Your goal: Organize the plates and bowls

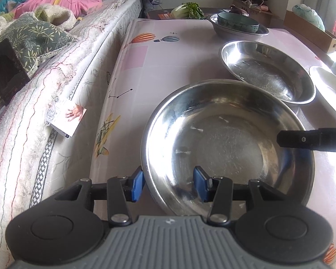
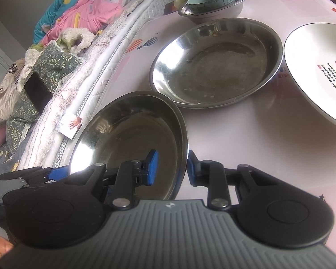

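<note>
Two tools straddle the rim of the nearest round, shiny steel basin (image 1: pixel 228 148): left tool (image 1: pixel 169 183) half-open, pads apart from it; right tool (image 2: pixel 171 168) narrowed, rim between its blue pads, on the pink bench (image 1: pixel 186 51).

Bare tablecloth (image 1: pixel 132 103) lies open beside the near steel plate (image 1: pixel 226 143); a second steel plate (image 1: pixel 266 71) crowds behind.

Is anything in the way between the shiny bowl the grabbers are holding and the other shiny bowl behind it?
No, only bare tablecloth lies between the near steel bowl and the second steel bowl.
</note>
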Tool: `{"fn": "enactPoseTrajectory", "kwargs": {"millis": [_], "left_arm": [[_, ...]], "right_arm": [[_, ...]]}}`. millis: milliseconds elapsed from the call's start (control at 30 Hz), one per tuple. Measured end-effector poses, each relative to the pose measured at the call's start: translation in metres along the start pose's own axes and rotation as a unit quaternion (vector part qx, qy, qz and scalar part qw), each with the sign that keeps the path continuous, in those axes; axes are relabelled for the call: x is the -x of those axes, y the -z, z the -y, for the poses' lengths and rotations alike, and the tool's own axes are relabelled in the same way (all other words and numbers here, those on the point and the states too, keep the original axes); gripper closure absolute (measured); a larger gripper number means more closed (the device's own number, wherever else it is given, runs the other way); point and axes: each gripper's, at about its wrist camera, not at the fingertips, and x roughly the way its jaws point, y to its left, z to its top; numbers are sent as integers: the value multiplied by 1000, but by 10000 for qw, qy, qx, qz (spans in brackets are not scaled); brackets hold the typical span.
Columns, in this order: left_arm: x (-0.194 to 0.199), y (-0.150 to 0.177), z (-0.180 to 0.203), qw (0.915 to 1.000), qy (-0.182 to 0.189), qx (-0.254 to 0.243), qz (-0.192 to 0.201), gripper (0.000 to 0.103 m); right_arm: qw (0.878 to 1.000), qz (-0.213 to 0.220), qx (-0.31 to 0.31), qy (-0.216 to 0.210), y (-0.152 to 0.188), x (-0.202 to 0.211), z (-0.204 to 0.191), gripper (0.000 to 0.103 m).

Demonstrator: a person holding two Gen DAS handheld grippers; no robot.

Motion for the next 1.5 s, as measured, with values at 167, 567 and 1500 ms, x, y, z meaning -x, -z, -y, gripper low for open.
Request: {"fn": "enactPoseTrajectory", "kwargs": {"millis": [167, 567, 1500], "left_arm": [[-3, -2, 1, 10000, -63, -40, -10, 55], [-9, -6, 2, 9999, -93, 17, -59, 55], [6, -4, 1, 9999, -41, 49, 116, 55]], "right_arm": [[10000, -5, -9, 5, 0, -1, -1, 77], [10000, -8, 27, 68, 2, -4, -1, 77], [9998, 36, 120, 144, 2, -1, -4, 76]]}}
